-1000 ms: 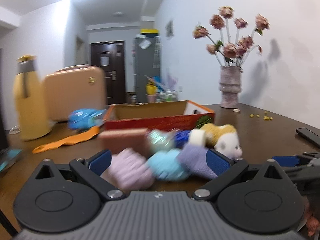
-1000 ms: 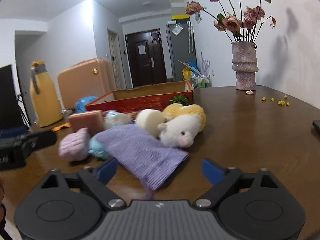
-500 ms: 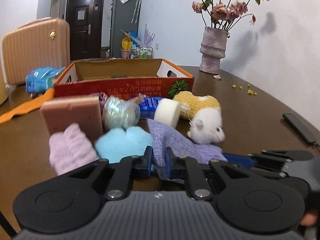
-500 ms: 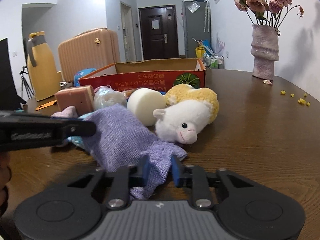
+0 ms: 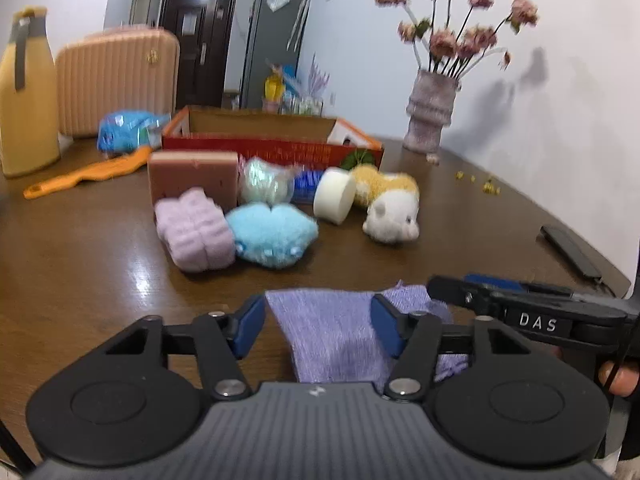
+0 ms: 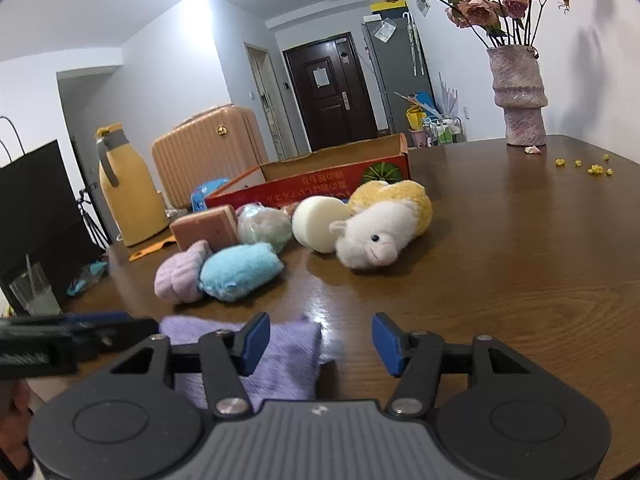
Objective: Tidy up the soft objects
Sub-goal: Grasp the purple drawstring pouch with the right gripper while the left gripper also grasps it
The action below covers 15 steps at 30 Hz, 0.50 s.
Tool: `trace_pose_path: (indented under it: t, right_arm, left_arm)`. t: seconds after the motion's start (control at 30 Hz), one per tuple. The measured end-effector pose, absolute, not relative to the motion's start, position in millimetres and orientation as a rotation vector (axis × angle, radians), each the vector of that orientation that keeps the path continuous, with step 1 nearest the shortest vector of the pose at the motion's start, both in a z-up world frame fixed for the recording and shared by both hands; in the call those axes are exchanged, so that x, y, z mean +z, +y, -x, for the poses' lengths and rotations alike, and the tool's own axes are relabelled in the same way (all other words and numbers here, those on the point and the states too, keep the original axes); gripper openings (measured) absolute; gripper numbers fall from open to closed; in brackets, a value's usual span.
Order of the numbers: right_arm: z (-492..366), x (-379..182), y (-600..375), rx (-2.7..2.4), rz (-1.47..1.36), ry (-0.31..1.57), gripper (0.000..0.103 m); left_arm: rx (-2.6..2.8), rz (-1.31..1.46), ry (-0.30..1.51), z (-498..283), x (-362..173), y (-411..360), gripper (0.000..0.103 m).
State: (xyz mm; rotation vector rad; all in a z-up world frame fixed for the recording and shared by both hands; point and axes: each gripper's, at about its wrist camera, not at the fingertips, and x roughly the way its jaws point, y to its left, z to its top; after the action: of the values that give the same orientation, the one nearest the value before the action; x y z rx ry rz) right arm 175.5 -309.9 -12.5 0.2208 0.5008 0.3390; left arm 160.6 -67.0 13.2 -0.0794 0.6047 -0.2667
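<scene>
We're laying the purple cloth (image 5: pixel 332 328) flat at the bench's (image 5: pixel 80 264) near edge; left claw (image 5: pixel 318 326) and right claw (image 6: pixel 320 338) have just been opening, both now spread, cloth loose between them. We're aiming to re-pinch opposite corners before folding

Ahead of the left gripper (image 5: pixel 318 330), bare table (image 5: pixel 92 264) runs to the pink plush (image 5: pixel 194 230) and blue plush (image 5: pixel 272 236), which block the way to the box (image 5: pixel 272 148). Ahead-right of the right gripper (image 6: pixel 320 340), open table passes the hamster toy (image 6: pixel 380 224).
</scene>
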Motion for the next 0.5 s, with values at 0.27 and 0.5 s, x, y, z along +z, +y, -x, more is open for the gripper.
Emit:
trace_pose_path:
  t: [0.27,0.5]
  right_arm:
    - [-177,-28,-277,0.323,-0.092,0.539,0.045]
    - [-171,-34,-263,0.310,0.003,0.521,0.041]
  left_arm:
    - [-0.298,0.105,0.634,-159,-1,-57,0.022]
    - [-0.313,0.134,0.648,-160,-8,-53,0.017]
